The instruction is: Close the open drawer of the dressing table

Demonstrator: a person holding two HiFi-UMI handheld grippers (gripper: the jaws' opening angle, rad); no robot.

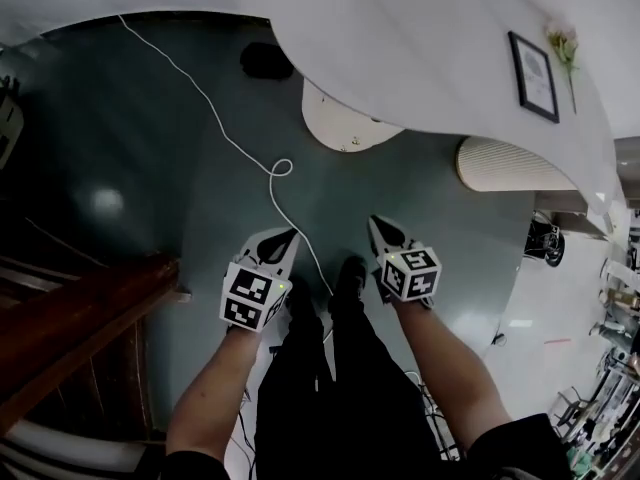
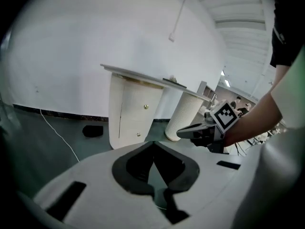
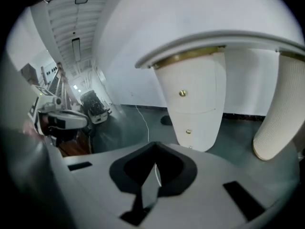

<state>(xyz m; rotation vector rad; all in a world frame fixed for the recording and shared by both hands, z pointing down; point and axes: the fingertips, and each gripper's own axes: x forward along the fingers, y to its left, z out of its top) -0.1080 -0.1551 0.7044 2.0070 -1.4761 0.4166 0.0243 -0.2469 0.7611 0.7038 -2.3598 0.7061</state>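
Observation:
The white dressing table (image 1: 430,38) stands ahead against the wall. Its rounded drawer unit (image 1: 345,128) (image 2: 133,113) (image 3: 195,104) carries two small gold knobs (image 3: 181,93), one above the other. Both drawer fronts look flush with the unit in the two gripper views. My left gripper (image 1: 288,236) (image 2: 153,144) and right gripper (image 1: 377,223) (image 3: 153,148) hang side by side over the floor, well short of the unit and touching nothing. Each one's jaws meet at the tip with nothing between them.
A white cable (image 1: 270,168) snakes across the dark green floor (image 1: 150,148) toward my feet. A black object (image 1: 266,60) lies near the table's base. A ribbed white cylinder (image 1: 510,163) stands right of the drawer unit. Dark wooden furniture (image 1: 70,318) is at my left.

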